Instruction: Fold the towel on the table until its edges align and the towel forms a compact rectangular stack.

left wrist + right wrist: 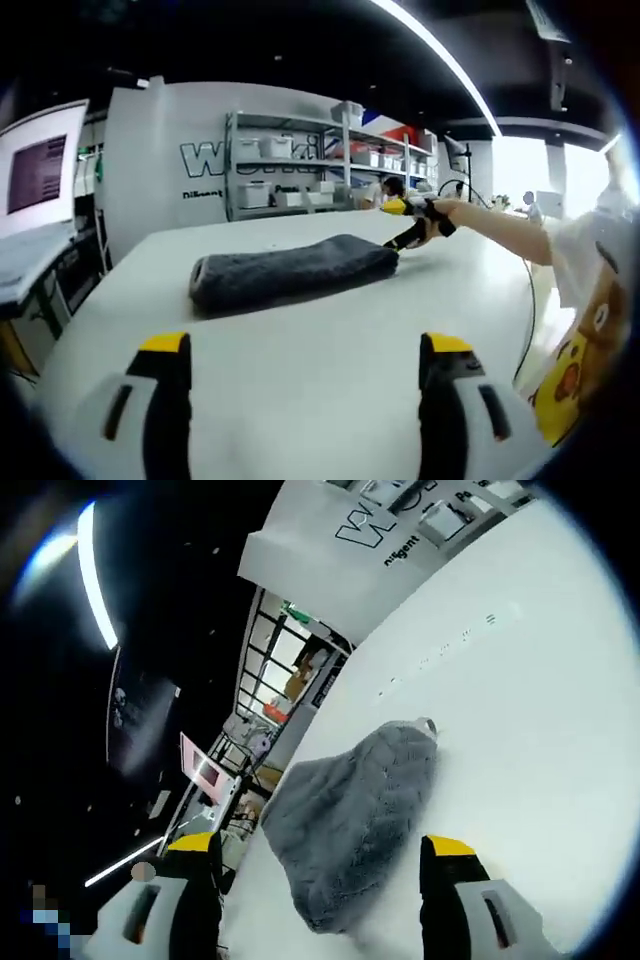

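a folded dark grey plush towel point(292, 272) lies on the white worktop point(330, 370), a long low bundle near the middle of the surface in the left gripper view. in the right gripper view the same towel point(352, 820) sits just ahead of the jaws, with a small pale tag at its far end.

the left hand-held gripper point(303, 395) hangs over bare worktop short of the towel, its yellow-tipped jaws wide apart and holding nothing. the right hand-held gripper point(320, 880) also has its jaws spread, one each side of the towel's near end, not closed on it; in the left gripper view it point(408, 236) is at the towel's right end, held in a person's hand point(432, 216).

beyond the worktop stands a grey metal shelving rack point(300, 160) with white storage boxes, against a pale wall with large lettering starting "w", the rest blocked by the rack. an open laptop point(38, 200) sits at the left. a ceiling light strip point(440, 55) runs overhead.
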